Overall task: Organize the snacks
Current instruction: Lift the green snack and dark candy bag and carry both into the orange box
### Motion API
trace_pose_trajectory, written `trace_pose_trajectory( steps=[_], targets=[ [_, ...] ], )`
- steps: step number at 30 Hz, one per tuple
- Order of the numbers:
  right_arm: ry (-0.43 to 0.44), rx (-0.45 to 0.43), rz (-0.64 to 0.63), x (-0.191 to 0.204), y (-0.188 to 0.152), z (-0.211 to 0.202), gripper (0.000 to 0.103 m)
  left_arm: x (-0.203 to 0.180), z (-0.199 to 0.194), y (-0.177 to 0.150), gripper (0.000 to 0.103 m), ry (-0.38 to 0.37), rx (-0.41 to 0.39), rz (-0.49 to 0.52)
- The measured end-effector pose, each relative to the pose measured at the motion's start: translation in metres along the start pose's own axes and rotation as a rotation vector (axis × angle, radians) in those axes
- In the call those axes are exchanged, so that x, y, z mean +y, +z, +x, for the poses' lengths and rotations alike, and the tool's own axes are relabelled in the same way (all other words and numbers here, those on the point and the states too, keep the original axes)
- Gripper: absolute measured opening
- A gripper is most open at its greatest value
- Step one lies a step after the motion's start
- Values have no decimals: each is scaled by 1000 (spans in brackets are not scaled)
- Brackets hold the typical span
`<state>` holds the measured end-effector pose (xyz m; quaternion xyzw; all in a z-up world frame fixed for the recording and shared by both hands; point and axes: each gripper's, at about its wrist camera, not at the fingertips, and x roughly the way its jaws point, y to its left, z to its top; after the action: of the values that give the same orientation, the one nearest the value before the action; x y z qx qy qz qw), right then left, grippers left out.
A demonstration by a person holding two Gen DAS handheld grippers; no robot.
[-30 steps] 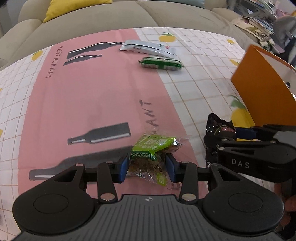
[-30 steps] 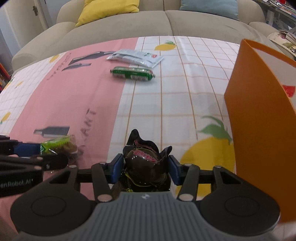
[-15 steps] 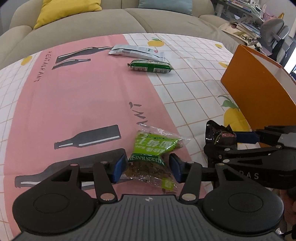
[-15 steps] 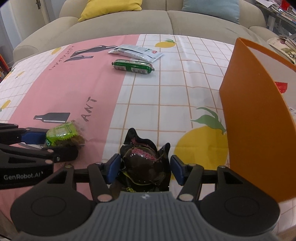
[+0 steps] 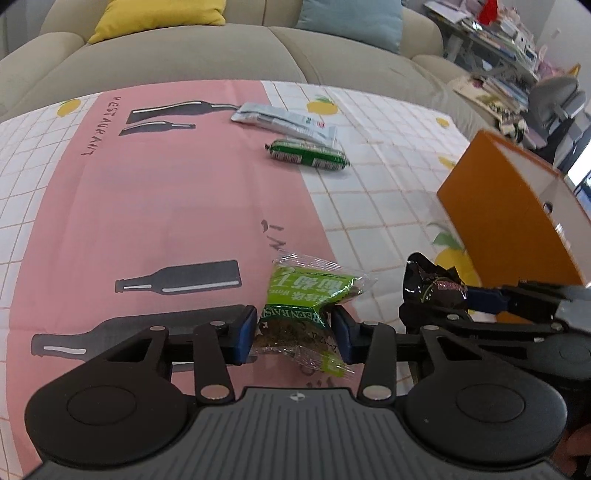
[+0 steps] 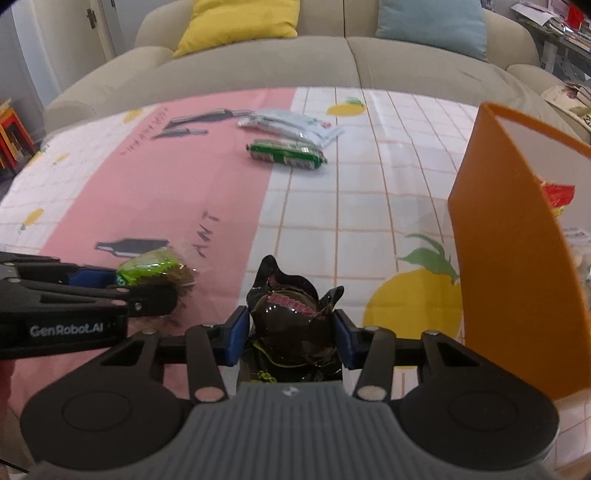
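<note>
My left gripper (image 5: 293, 330) is shut on a green raisin packet (image 5: 306, 299) and holds it above the pink tablecloth; the packet also shows in the right wrist view (image 6: 155, 267). My right gripper (image 6: 291, 332) is shut on a dark shiny snack bag (image 6: 291, 317), which also shows in the left wrist view (image 5: 432, 282). The two grippers are side by side. An orange box (image 6: 513, 280) stands upright at the right, with red and pale packets inside. A green sausage pack (image 6: 286, 153) and a silver-white packet (image 6: 291, 123) lie far across the table.
A pink and white checked tablecloth (image 5: 147, 206) with bottle and lemon prints covers the table. A beige sofa (image 6: 332, 59) with a yellow cushion (image 6: 240, 20) and a blue cushion (image 6: 432, 26) runs along the far edge. Cluttered shelves and a chair (image 5: 554, 99) stand at the far right.
Both grippers have risen with their packets, so the table looks farther below and the sofa shows more. The orange box now sits a little farther from the grippers.
</note>
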<state>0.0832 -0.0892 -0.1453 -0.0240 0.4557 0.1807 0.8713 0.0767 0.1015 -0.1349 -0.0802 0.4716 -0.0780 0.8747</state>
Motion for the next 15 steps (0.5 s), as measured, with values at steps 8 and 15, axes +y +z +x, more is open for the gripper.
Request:
trace_pose_trajectory(
  steps=[8,15],
  targets=[
    [27,-83,44,-15,7,-48,47,-12,-28,14,48,-35,-17,-68],
    [47,-161,95,-45,15,-95,47,-41,-57,30,48,-107,-51,-69]
  ],
)
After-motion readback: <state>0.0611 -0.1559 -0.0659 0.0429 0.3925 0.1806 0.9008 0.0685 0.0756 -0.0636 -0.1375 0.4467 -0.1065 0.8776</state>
